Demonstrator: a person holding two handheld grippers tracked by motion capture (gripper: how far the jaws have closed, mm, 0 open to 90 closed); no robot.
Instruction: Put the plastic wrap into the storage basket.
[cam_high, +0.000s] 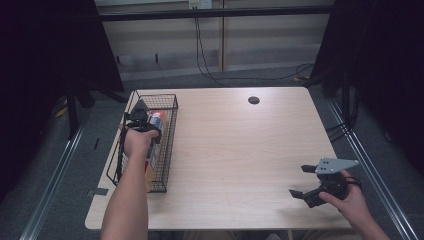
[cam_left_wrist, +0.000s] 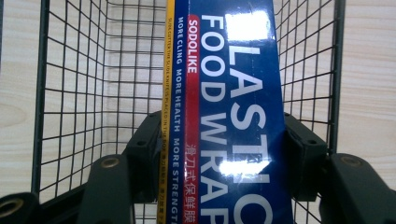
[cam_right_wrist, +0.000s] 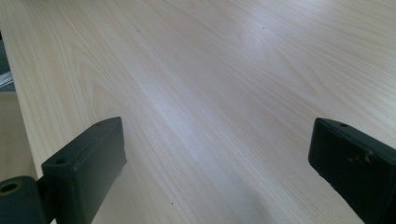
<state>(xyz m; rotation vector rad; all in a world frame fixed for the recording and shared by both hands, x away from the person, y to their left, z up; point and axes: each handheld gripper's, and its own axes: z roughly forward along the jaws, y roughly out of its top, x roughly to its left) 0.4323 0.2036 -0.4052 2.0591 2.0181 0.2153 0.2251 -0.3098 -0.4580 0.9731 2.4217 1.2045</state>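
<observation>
High view overlooks the table (cam_high: 240, 150); gripper views skim it closely.

Glossy box (cam_left_wrist: 233, 116), wire basket (cam_left_wrist: 74, 93), wood-grain table (cam_right_wrist: 210, 70)

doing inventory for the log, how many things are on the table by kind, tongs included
wire basket: 1
plastic wrap box: 1
tongs: 2, left tongs and right tongs
total: 4

The blue box (cam_left_wrist: 233, 116) at the frame's centre reads "FOOD WRAP" in large white letters. Its red stripe carries "SODOLIKE" and Chinese characters. Beside that: "MORE CLING MORE HEALTH MORE STRENGTH", cut off at the bottom edge.
</observation>
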